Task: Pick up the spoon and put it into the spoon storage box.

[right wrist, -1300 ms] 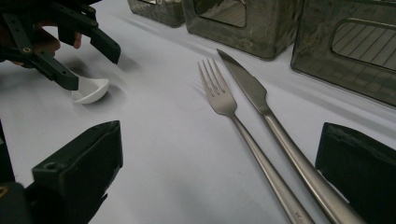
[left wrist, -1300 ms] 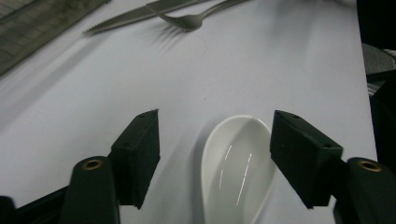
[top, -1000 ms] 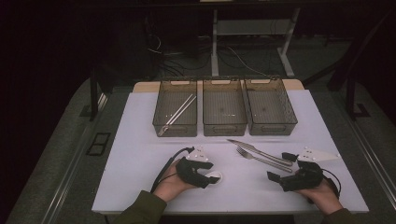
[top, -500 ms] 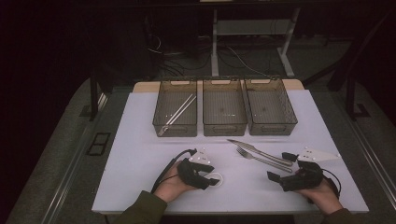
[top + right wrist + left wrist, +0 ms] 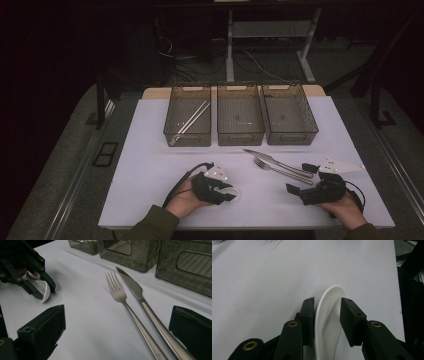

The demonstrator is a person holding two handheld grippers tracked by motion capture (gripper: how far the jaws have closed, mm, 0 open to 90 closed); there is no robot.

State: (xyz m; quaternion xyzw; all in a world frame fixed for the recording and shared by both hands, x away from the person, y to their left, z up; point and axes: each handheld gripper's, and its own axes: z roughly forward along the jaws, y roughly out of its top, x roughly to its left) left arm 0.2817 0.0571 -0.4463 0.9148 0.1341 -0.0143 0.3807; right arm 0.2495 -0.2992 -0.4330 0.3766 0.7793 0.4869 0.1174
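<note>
A white ceramic spoon lies near the front of the white table top. My left gripper has just been closing its jaws. Both pads now press the bowl of the spoon, which is tilted on its edge. The right gripper view also shows this left gripper gripping the spoon. My right gripper stands open and low at the front right. A steel fork and a steel knife lie side by side ahead of its jaws, handles toward it.
Three grey see-through bins stand in a row at the back: the left bin holds long metal sticks, then come the middle bin and the right bin. Dark floor surrounds the table.
The left gripper's jaws have come together on the white spoon. Both hands have stayed where they were, and the fork and knife have not moved.
</note>
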